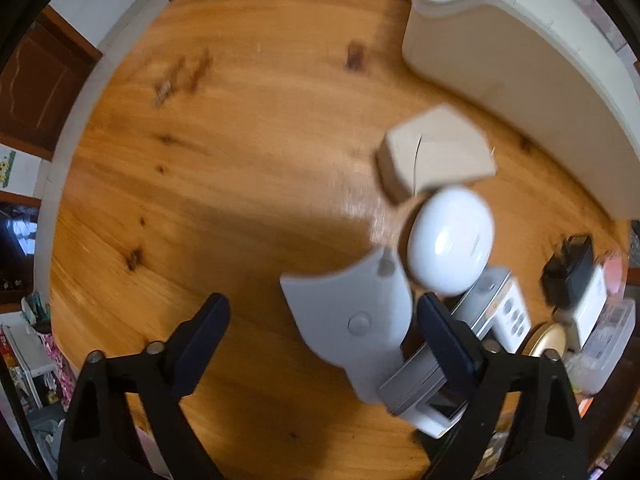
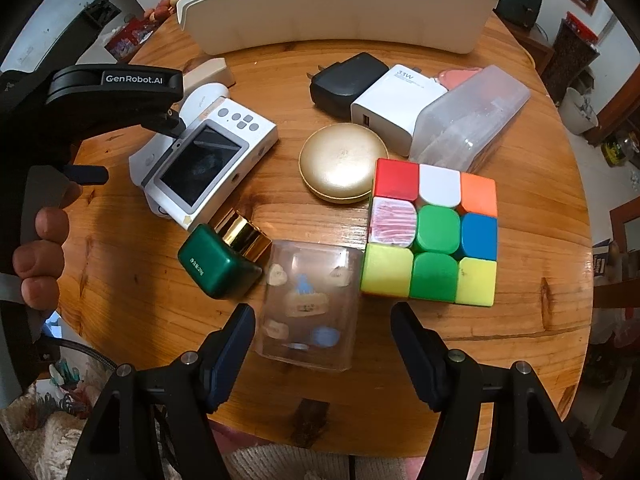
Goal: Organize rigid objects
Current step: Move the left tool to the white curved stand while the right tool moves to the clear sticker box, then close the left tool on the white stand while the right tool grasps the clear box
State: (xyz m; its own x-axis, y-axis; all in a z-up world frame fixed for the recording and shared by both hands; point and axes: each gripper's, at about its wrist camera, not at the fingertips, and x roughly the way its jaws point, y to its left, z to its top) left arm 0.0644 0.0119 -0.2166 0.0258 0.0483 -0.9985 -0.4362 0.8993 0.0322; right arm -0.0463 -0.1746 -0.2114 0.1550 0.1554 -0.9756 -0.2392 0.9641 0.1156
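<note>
Rigid objects lie on a round wooden table (image 2: 520,320). My left gripper (image 1: 324,320) is open, its right finger beside a white handheld device with a screen (image 2: 208,164), over a grey curved stand (image 1: 352,320). A white egg-shaped case (image 1: 450,240) and a beige block (image 1: 436,152) lie just ahead. The left gripper body also shows in the right wrist view (image 2: 116,92). My right gripper (image 2: 324,332) is open, its fingers on either side of a clear plastic case with stickers (image 2: 308,304). A Rubik's cube (image 2: 434,232) and a green bottle with gold cap (image 2: 224,256) flank it.
A white bin (image 2: 336,8) stands at the table's far side, also seen in the left wrist view (image 1: 520,64). A gold round compact (image 2: 340,164), a black charger (image 2: 348,80), a white 33W charger (image 2: 396,104) and a frosted plastic box (image 2: 472,116) lie mid-table.
</note>
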